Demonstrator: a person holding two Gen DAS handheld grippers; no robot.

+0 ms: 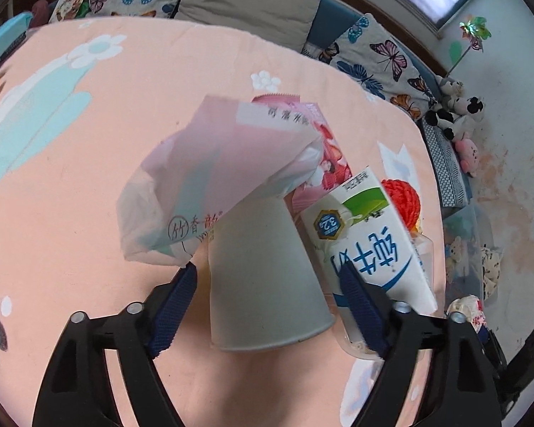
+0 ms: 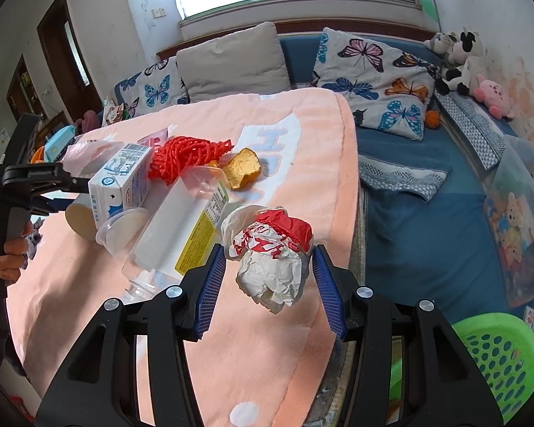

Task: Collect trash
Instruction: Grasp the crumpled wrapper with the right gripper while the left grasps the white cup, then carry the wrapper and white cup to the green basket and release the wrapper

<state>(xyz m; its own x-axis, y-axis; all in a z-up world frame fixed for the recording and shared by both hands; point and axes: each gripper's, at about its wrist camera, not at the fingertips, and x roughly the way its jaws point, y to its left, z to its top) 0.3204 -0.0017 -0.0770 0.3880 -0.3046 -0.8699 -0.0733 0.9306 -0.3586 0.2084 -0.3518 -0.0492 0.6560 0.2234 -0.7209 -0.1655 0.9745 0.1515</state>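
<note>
Trash lies on a pink blanket-covered table. In the left wrist view my left gripper is open around a lying grey paper cup. A pink tissue wrapper rests on the cup and a milk carton lies by the right finger. In the right wrist view my right gripper is open around a crumpled red-and-white paper wrapper. Next to it lie a clear plastic bottle, the milk carton, red netting and an orange peel.
A green perforated basket stands on the floor at the lower right, below the table edge. A blue sofa with butterfly cushions and plush toys runs behind and to the right. A pink snack packet lies behind the carton.
</note>
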